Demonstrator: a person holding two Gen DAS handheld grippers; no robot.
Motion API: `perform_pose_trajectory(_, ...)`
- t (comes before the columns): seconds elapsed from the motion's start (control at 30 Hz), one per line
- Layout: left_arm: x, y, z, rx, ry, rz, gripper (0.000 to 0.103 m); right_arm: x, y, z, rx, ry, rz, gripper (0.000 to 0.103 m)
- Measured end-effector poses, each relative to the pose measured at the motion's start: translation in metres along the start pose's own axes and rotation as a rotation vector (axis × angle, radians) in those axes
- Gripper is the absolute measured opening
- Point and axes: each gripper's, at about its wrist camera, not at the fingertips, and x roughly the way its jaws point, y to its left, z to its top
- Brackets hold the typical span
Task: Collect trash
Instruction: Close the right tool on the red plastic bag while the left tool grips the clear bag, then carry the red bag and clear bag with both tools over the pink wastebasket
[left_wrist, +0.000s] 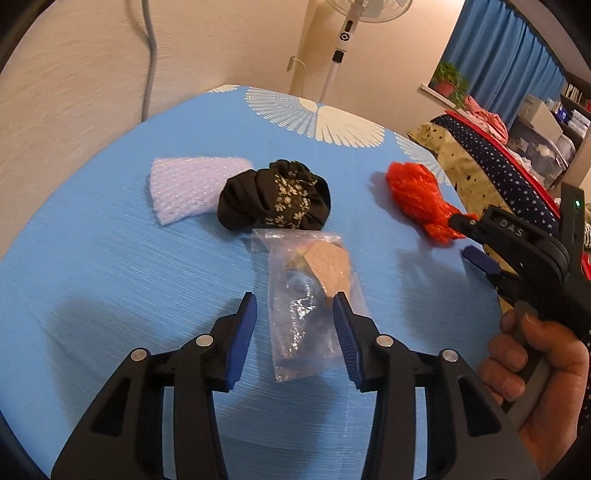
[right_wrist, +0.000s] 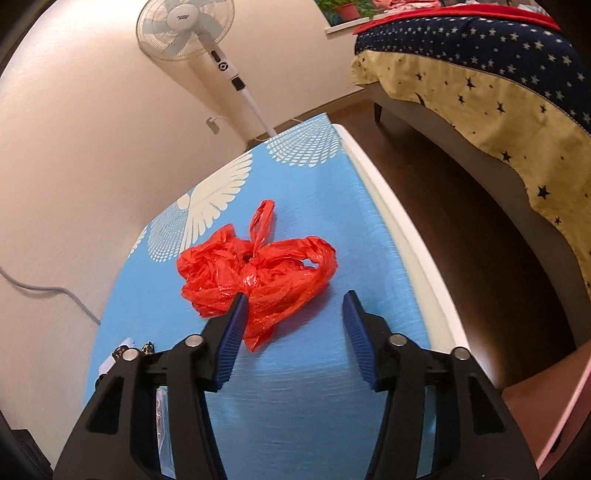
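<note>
Both angled down over the blue patterned surface, the left claw straddles a clear plastic bag unclenched, the right claw spread beside crumpled red plastic bag.

We see a crumpled red plastic bag at three o'clock on the blue table, a clear plastic pouch with tan paper lying flat at centre, and a white bubble-wrap piece at ten o'clock.
</note>
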Motion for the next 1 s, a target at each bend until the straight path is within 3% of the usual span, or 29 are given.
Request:
perform_pose_trajectory(0.03,0.000,0.000,-0.001,-0.003,0.003,-0.011,0.036,0.000,0.001,0.000,-0.005,0.002,0.006,0.034)
perform_pose_trajectory(0.13,0.000,-0.001,-0.002,-0.008,0.009,-0.029,0.026,-0.001,0.006,-0.002,-0.028,0.004,0.035,0.015)
perform_pose_trajectory(0.23,-0.004,-0.002,-0.003,-0.009,0.002,-0.043,0.017,-0.008,0.010,-0.004,-0.053,-0.012,0.043,0.004)
perform_pose_trajectory(0.4,-0.017,-0.007,0.000,0.001,-0.028,-0.057,0.012,-0.034,0.017,-0.007,-0.093,-0.045,0.046,0.004)
perform_pose_trajectory(1.0,-0.086,-0.026,-0.014,0.098,-0.120,-0.092,0.012,-0.156,0.034,-0.051,-0.250,-0.106,0.006,0.003)
